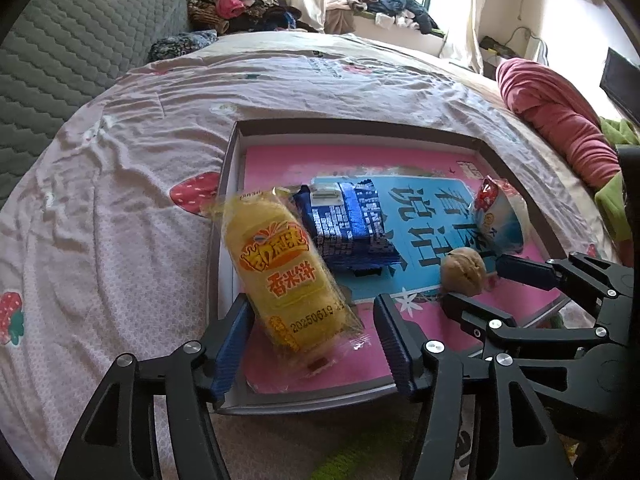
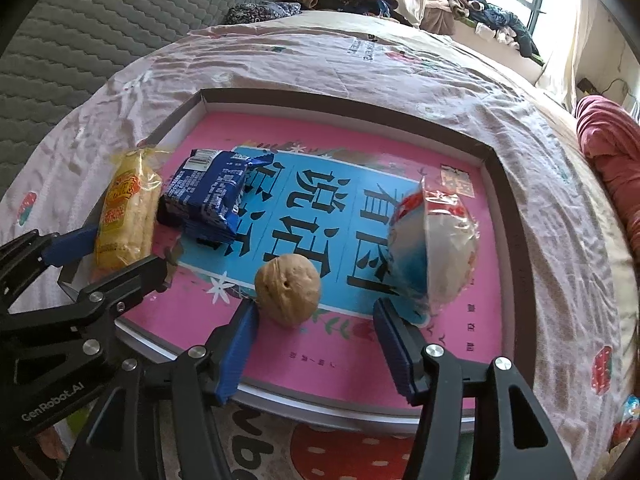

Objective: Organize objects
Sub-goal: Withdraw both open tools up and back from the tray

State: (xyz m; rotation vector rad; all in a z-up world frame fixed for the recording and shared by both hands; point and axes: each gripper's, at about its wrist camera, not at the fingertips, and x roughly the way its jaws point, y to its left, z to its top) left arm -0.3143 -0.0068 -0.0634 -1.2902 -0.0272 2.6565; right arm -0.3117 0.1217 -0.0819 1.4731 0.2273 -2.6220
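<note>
A shallow box lid [image 2: 516,240] with a pink and blue printed floor lies on a bedsheet [image 1: 120,200] patterned with strawberries. Four items lie inside it.

- Yellow rice-cracker packet [image 1: 286,276]: at the left side of the lid, one end near the left wall. The left gripper [image 1: 312,344] straddles its near end with jaws spread; the blue pads [image 1: 232,348] do not appear to press on the wrapper, though the left pad's contact is hard to judge from this angle.
- Blue snack packet [image 1: 348,228]: just beside the yellow packet, on the blue printed panel.
- Walnut [image 2: 288,290]: near the front edge. The right gripper [image 2: 316,344] stands with jaws spread around it; the walnut sits close to the left pad, clear of the right pad.
- White and blue wrapped bun [image 2: 436,248]: right of the walnut, apart from it.

A red blanket [image 1: 560,128] lies at the bed's right edge.
</note>
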